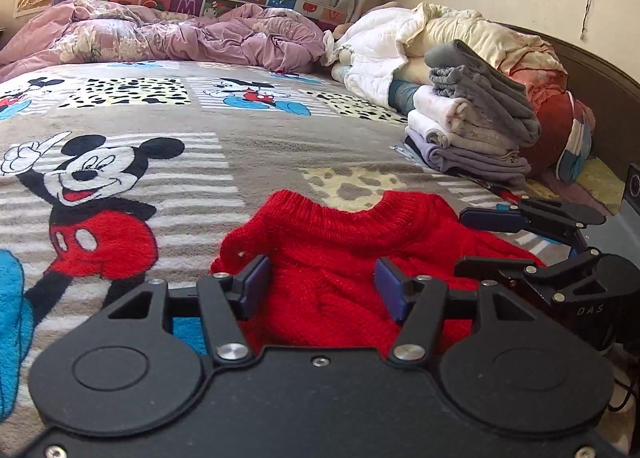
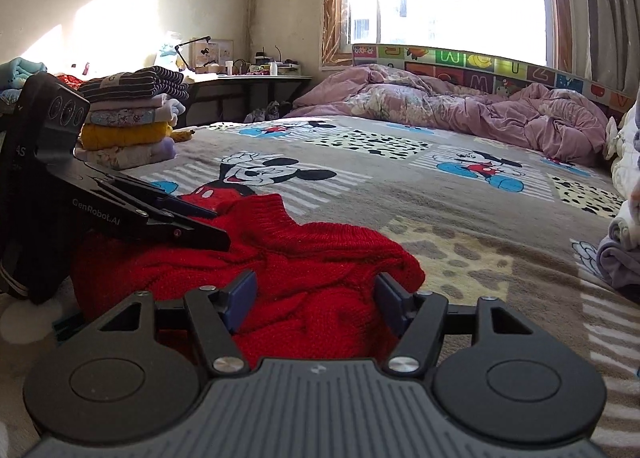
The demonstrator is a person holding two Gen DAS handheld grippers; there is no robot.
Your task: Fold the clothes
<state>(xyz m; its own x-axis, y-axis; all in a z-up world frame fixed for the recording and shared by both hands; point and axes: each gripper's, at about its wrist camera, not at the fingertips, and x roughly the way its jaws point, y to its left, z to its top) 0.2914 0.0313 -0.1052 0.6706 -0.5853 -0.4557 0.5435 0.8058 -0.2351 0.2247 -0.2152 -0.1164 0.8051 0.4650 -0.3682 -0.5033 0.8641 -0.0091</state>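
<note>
Our left gripper [image 1: 320, 286] has its jaws spread wide with the knit of the red sweater [image 1: 340, 250] bulging up between them; the pads sit at either side of a fold but do not pinch it, so we hold nothing there. Our right gripper [image 2: 316, 298] is the same: jaws wide apart, red wool [image 2: 280, 258] mounded between them, not clamped. Each view shows the other gripper lying across the sweater's far side, jaws parted as well.

The sweater lies bunched on the bed [image 1: 240, 161], on the Mickey Mouse blanket, collar toward the middle of the bed, body rumpled toward us. We judge it partly gathered but not yet a tidy fold.

Beyond it, a stack of folded clothes [image 1: 472, 133] rests near the headboard on the right, and a second folded stack [image 2: 132, 121] sits at the left edge of the bed. So much of the work looks done; this sweater remains to be squared off and placed, and the pink quilt [image 2: 460, 105] stays rumpled by the window.
</note>
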